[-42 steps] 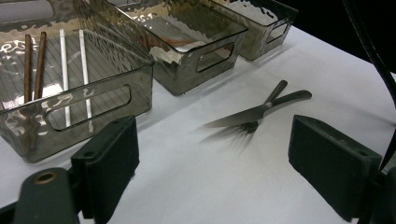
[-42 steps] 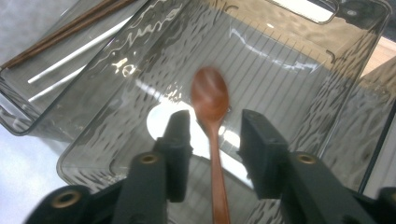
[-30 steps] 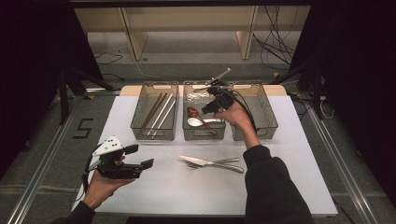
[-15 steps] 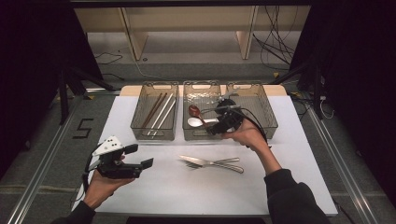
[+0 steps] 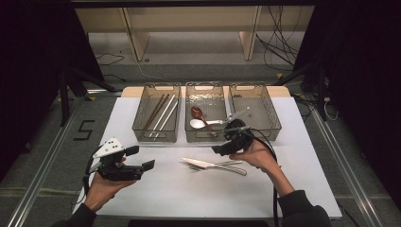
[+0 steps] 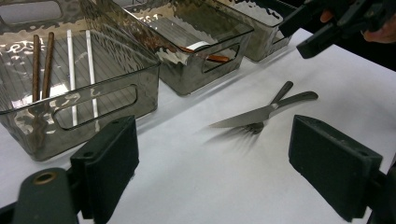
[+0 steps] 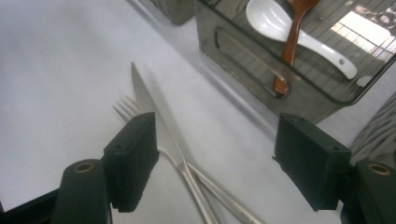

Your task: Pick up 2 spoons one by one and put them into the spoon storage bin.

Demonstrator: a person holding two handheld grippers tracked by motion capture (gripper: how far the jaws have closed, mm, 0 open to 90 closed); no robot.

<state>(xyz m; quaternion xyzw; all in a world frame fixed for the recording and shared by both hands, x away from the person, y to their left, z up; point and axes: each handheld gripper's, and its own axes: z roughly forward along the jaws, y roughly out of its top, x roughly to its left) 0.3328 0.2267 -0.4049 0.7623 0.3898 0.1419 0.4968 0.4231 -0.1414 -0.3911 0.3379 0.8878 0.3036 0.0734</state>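
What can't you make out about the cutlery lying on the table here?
- Fork, right gripper view: its handle runs under the knife and off the bottom edge.
- Fork tines, left gripper view: blurred, under the knife blade.
- High view: cutlery too small to count the pieces.

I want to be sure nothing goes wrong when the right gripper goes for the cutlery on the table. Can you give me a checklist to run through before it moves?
1. Right gripper jaws open, nothing between them: ok; they have just been opening.
2. Knife and fork apart for a single pick: not ok, the knife lies across the fork.
3. Right gripper over the cutlery handles: ok.
4. Left gripper clear of the cutlery: ok, open, off to the side.
5. Right-hand bin free for cutlery: ok, it looks empty.
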